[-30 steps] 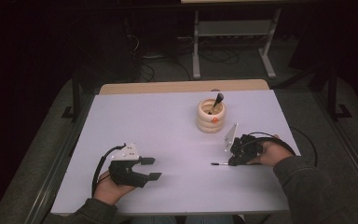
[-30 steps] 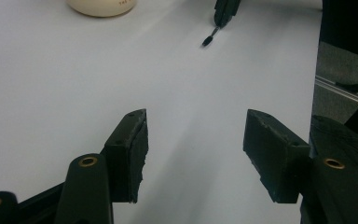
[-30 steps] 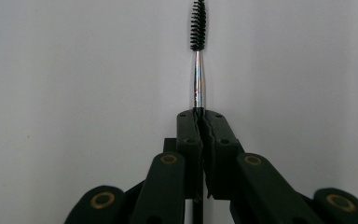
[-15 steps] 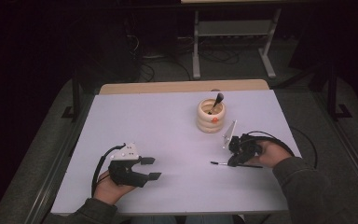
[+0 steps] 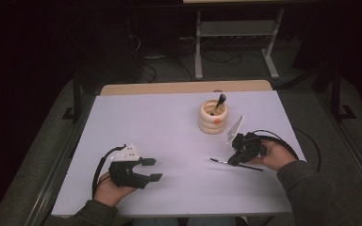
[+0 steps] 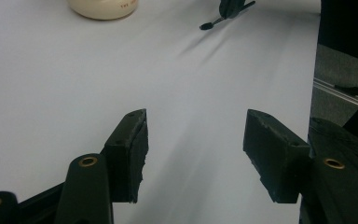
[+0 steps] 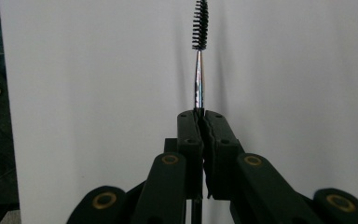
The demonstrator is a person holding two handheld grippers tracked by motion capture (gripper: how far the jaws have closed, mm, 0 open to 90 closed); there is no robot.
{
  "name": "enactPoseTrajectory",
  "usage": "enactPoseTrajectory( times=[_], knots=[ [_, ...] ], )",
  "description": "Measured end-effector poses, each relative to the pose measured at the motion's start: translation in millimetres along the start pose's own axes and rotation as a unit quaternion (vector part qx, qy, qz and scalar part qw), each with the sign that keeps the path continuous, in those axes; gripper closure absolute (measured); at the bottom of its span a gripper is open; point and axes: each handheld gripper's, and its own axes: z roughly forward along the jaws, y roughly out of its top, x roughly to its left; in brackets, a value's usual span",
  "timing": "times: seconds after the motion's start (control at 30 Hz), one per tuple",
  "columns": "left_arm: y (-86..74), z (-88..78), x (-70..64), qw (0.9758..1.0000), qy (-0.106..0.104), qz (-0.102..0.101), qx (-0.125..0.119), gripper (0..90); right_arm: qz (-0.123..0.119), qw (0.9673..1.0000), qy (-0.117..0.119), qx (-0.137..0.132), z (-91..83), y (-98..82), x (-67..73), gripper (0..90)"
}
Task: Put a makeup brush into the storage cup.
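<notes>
Working from the left, we rest the left gripper (image 5: pixel 152 169) low on the white table (image 5: pixel 169 127), near its front left edge. Its jaws stand apart with nothing between them; in the left gripper view we see only bare tabletop between the two black pads (image 6: pixel 130 154). It sits just where it sat a second ago, so we read it as waiting, not taking part.

Further right, toward the far side, stands the pot (image 5: pixel 213 116), a cream ribbed holder with one dark tool (image 5: pixel 218 102) leaning in it. It has not moved.

Right of that, nearer to us, is the right gripper (image 5: pixel 232 161), with its jaws together and clamped on the brush (image 5: pixel 219 161). In the right gripper view the thin metal shaft runs straight out from the closed pads and ends in a black bristle head (image 7: pixel 199 23). In the high view the brush lies about level, just above the table, with its head pointing left.

Compared with a second ago, the right hand (image 5: pixel 275 155) has shifted only slightly, and the brush is as low and flat as it was. We judge the grip is settled but the carry has barely begun: the brush must yet be raised, tipped upright and brought over the pot's mouth, clear of the tool already there
</notes>
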Motion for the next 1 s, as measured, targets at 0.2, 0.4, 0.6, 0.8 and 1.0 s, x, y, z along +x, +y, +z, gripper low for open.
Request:
enactPoseTrajectory(
  times=[0.2,0.4,0.6,0.8,1.0],
  knots=[
    [0.3,0.1,-0.5,1.0000,-0.002,0.000,0.001,39.8,0.000,0.9995,0.006,-0.031,-6.6,4.9,7.1,85.0],
    [0.8,0.0,-0.4,1.0000,-0.003,0.000,-0.001,39.8,-0.007,0.9961,-0.001,-0.088,-18.3,11.3,14.4,85.0],
    [2.9,1.5,-3.5,0.9999,-0.009,0.006,-0.001,39.9,-0.008,0.9922,0.008,-0.124,-26.2,20.4,24.8,85.0],
    [3.5,1.3,-3.2,0.9999,-0.010,0.010,-0.002,40.0,-0.023,0.9878,0.014,-0.153,-30.3,32.5,36.1,85.0],
    [4.7,2.1,-4.7,0.9998,-0.016,0.009,-0.005,40.2,-0.034,0.9814,0.027,-0.187,-32.0,45.9,46.6,85.0]
  ],
)
